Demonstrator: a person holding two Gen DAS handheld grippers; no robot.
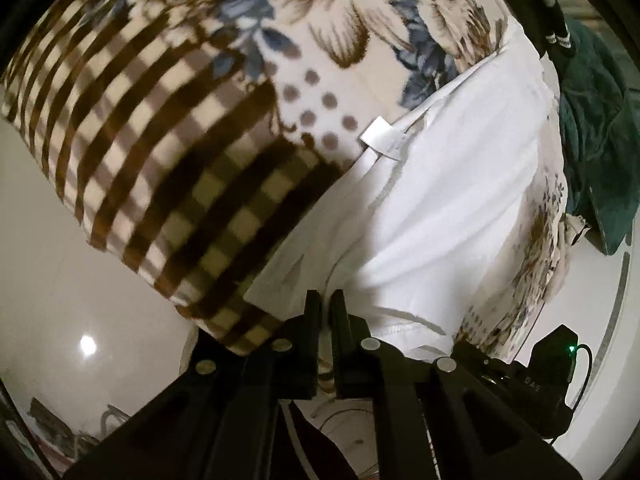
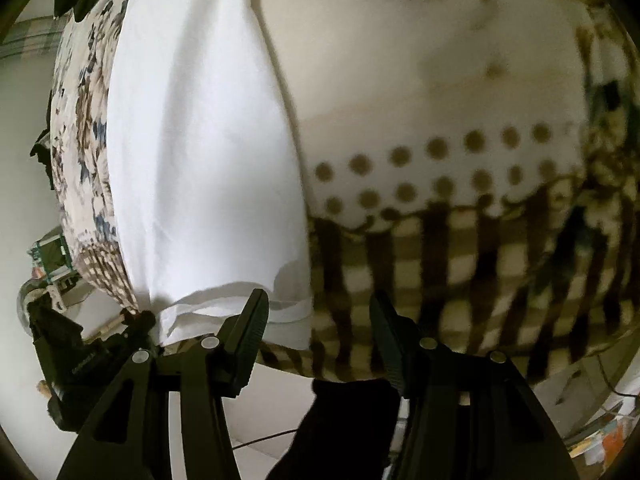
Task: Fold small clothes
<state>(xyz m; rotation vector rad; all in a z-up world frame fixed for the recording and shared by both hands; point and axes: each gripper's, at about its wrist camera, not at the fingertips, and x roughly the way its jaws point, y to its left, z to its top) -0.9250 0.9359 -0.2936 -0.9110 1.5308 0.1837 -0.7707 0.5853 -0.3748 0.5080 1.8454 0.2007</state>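
A white garment (image 1: 432, 208) lies folded lengthwise on a flowered and checked blanket (image 1: 168, 152); a small white label (image 1: 378, 136) sticks out at its far edge. My left gripper (image 1: 326, 304) is shut on the garment's near hem. In the right wrist view the same white garment (image 2: 200, 152) lies as a long strip on the blanket (image 2: 440, 248). My right gripper (image 2: 318, 312) is open at the garment's near hem, its left finger (image 2: 256, 320) over the hem corner, its right finger (image 2: 386, 332) over the checked blanket.
A dark green cloth (image 1: 596, 128) lies beyond the blanket at the right. The other gripper's black body (image 1: 548, 364) shows at the lower right. The blanket's edge drops to a pale glossy floor (image 1: 60, 260). Clutter (image 2: 48, 256) sits on the floor at the left.
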